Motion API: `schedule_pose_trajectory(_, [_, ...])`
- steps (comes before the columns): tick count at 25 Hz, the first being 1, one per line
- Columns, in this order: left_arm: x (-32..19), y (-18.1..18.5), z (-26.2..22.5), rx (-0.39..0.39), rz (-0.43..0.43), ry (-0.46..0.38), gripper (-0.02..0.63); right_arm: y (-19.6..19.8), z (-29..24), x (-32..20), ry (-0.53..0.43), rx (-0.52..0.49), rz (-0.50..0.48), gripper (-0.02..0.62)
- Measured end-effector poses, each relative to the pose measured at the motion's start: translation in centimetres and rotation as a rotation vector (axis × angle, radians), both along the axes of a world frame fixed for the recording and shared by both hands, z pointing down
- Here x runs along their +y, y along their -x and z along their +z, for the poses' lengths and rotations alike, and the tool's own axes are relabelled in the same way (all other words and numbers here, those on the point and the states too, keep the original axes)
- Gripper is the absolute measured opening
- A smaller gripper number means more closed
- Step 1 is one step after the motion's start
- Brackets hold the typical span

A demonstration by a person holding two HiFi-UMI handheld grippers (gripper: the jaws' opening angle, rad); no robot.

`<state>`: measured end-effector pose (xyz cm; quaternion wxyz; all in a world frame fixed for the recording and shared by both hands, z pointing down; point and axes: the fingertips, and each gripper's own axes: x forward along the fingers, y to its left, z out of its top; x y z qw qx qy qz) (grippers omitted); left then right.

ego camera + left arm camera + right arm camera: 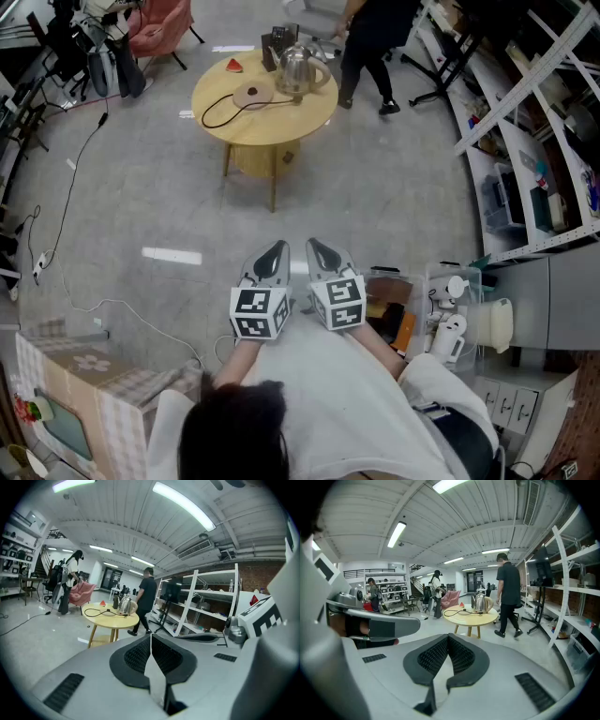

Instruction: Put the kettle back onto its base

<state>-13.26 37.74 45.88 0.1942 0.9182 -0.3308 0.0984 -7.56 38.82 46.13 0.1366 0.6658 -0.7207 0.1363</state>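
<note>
A grey workshop floor (141,187) spreads below. Nearest, the left gripper (269,262) and right gripper (325,258) sit side by side, fingers pressed together on nothing. Far off, on the round bench (281,127), the kettle (298,66) stands just right of its base (251,95).

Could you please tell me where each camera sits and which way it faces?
Head view: on the person's head, facing steeply down; left tool, right tool, hair show.
Left gripper view: on the left tool, along its shut jaws; right tool at right.
Right gripper view: on the right tool, along its shut jaws; left tool at left.
Shared: all see the round table with the kettle.
</note>
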Motion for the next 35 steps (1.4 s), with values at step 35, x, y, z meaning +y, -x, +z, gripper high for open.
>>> schedule_pose_trajectory(35, [-0.2, -1.2, 0.1, -0.030, 0.027, -0.017, 0.032, 0.1, 2.4, 0.1, 0.036, -0.050, -0.024, 0.028])
